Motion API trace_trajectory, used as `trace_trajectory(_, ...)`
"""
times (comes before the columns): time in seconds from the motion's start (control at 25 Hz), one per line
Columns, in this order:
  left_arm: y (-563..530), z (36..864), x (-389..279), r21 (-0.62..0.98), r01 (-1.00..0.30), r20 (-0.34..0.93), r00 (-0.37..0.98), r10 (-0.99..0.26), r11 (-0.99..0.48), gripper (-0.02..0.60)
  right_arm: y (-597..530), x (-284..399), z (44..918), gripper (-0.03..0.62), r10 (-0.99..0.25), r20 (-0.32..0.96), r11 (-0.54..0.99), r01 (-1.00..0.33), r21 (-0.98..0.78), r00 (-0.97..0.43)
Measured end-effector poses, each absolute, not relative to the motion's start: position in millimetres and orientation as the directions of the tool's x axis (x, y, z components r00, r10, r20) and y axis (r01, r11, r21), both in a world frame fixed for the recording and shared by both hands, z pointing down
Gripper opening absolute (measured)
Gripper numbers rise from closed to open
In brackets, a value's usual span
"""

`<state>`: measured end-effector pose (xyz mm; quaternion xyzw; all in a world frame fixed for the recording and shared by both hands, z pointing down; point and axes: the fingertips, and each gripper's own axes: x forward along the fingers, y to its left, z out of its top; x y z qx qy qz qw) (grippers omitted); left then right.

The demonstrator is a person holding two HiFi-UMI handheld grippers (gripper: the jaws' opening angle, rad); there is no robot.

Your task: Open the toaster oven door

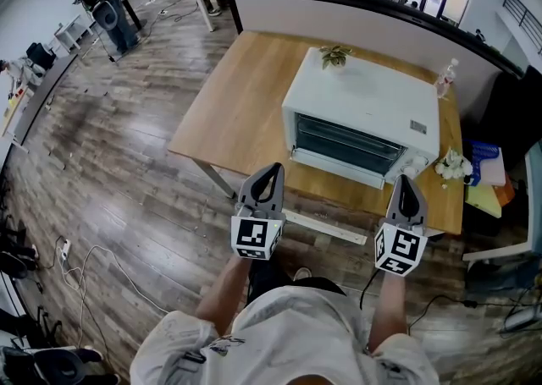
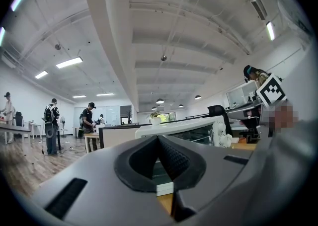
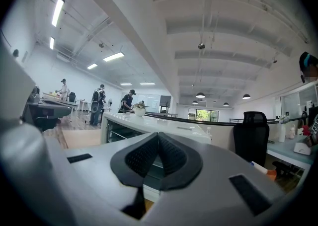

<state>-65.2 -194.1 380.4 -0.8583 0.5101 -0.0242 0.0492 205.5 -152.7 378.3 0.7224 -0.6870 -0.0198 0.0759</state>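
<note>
Your left gripper (image 1: 271, 170) and right gripper (image 1: 407, 180) each have their jaws pressed together with nothing between them, and both point level near the front edge of the table (image 1: 229, 112). The toaster oven (image 1: 373, 96) sits on that table just ahead of them. Its door (image 1: 347, 145) is closed and faces you.

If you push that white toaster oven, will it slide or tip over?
The white boxy toaster oven looks wide and low, so tipping seems unlikely. It sits flat on the smooth wooden table, so a hard shove might slide it. The small potted plant on top could wobble.
</note>
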Motion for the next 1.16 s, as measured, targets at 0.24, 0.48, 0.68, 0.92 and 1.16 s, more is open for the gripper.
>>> trace_trajectory(0.24,-193,384,-70,-0.106,-0.876,0.000,0.472,-0.881,-0.470,0.011,-152,200,383,0.025,-0.995,0.095,-0.022,-0.988,0.150,0.037)
trace_trajectory(0.48,-190,385,-73,-0.109,-0.877,0.003,0.471,-0.882,-0.468,0.011,-152,195,384,0.025,-0.995,0.100,-0.012,-0.988,0.152,0.028)
trace_trajectory(0.68,-189,387,-78,-0.105,-0.881,0.003,0.464,-0.886,-0.461,0.011,-153,190,386,0.025,-0.994,0.107,-0.002,-0.988,0.157,0.019)
trace_trajectory(0.92,-189,391,-78,-0.102,-0.880,0.010,0.465,-0.885,-0.463,0.011,-153,190,388,0.025,-0.993,0.113,-0.002,-0.987,0.158,0.020)
trace_trajectory(1.16,-192,391,-74,-0.103,-0.878,0.017,0.468,-0.883,-0.468,0.011,-155,192,393,0.025,-0.992,0.127,0.002,-0.987,0.159,0.019)
